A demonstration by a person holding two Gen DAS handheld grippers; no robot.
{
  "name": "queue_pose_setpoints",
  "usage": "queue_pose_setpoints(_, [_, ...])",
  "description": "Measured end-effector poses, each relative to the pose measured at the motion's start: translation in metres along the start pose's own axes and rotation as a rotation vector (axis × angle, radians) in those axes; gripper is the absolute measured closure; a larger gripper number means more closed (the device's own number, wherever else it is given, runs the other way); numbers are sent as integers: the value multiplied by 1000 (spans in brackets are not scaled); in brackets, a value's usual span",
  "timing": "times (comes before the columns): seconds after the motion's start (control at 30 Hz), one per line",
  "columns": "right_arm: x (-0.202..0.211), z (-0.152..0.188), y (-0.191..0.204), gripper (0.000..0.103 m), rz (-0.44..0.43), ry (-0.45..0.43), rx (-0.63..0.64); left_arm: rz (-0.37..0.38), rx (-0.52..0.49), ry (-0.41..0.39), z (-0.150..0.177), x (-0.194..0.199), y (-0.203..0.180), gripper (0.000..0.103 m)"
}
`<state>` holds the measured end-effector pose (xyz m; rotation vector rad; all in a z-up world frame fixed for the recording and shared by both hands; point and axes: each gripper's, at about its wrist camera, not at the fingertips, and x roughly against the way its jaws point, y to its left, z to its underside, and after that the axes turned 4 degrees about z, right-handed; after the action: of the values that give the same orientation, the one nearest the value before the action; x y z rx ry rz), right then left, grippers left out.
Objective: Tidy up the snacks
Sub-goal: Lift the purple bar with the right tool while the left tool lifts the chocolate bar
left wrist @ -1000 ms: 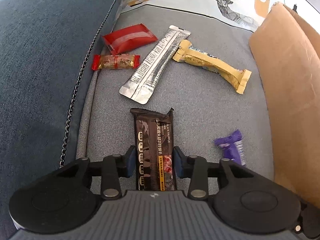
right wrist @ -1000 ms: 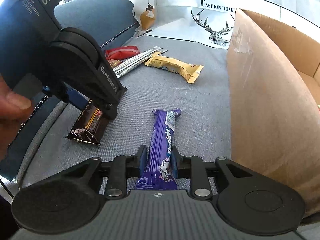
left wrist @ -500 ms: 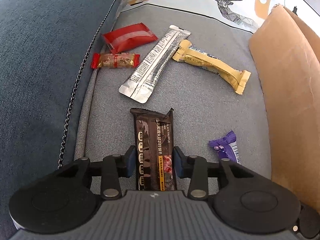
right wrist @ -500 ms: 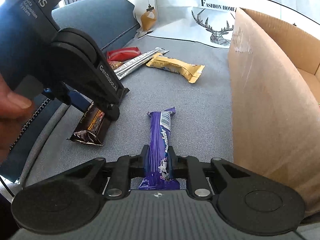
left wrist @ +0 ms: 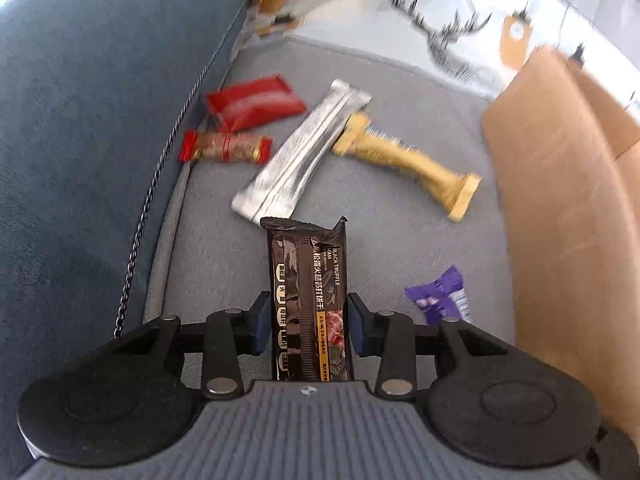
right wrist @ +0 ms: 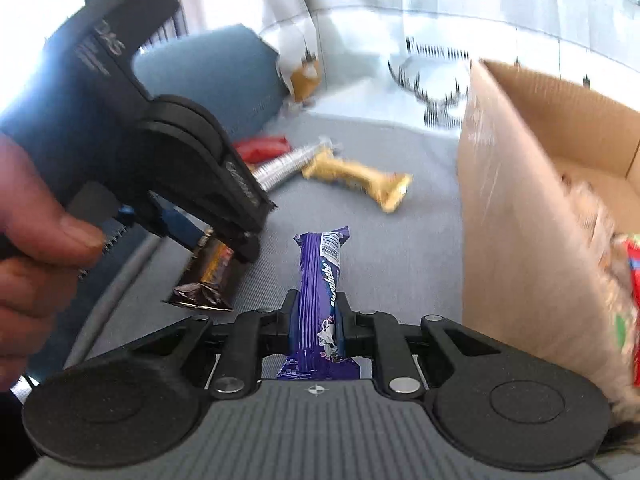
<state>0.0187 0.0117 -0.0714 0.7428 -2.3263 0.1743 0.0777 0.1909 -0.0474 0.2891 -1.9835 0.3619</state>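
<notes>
Left gripper grips brown bar; right gripper grips purple bar; box contents blurred.

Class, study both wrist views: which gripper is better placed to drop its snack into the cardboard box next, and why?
Right. The right gripper, shut on the purple bar, is beside the cardboard box; the left gripper, holding the black truffle bar, sits farther away.

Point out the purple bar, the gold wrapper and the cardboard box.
purple bar [right wrist: 318, 280], right wrist view, mid-wrapper.
gold wrapper [left wrist: 404, 158], left wrist view, middle of pack.
cardboard box [right wrist: 520, 208], right wrist view, outer side wall.
</notes>
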Motion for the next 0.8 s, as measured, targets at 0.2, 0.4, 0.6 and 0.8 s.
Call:
queue_pose_setpoints(0.2, [27, -3, -1, 85, 9, -103, 24, 46, 35, -184, 12, 43, -8, 60])
queue_pose_setpoints(0.4, [67, -11, -9, 85, 13, -220, -7, 86, 50, -361, 25, 83, -12, 60])
queue_pose_setpoints(0.6, [104, -26, -24, 85, 20, -315, -23, 124, 20, -414, 30, 95, -25, 60])
queue_pose_setpoints(0.8, [130, -59, -60, 85, 4, -351, -71, 151, 7, -421, 28, 94, -34, 60])
